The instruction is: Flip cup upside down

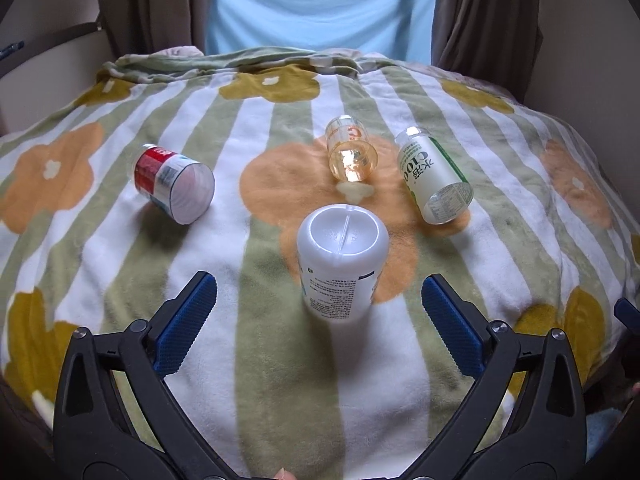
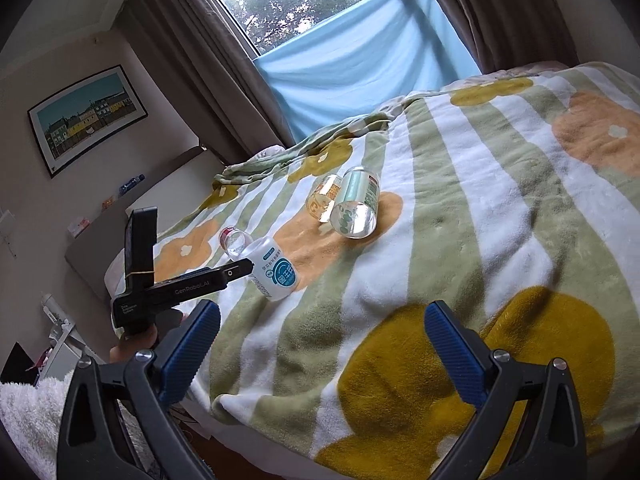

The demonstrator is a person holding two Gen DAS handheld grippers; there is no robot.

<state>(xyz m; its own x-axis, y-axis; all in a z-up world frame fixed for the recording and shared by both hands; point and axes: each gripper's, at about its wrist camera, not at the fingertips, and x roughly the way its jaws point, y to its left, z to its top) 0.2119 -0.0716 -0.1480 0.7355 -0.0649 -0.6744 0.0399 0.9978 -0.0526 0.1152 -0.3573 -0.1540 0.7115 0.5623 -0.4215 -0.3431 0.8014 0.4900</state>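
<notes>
A white cup [image 1: 342,256] stands upside down on the flowered blanket [image 1: 248,360], its closed base facing up. My left gripper [image 1: 320,292] is open, its blue pads level with the cup's lower part and well apart from it on both sides. In the right wrist view the same white cup [image 2: 276,274] stands by the left gripper's [image 2: 224,276] tip. My right gripper [image 2: 322,320] is open over the blanket [image 2: 480,220] near the bed's edge, with nothing between its fingers.
Three more cups lie on their sides: a red-labelled one [image 1: 172,182] at left, a clear orange one [image 1: 350,152] behind the white cup, a green-labelled one [image 1: 434,176] at right. Curtains [image 1: 160,4] and a blue sheet [image 1: 320,4] hang beyond the bed. A hand [image 2: 132,344] holds the left gripper.
</notes>
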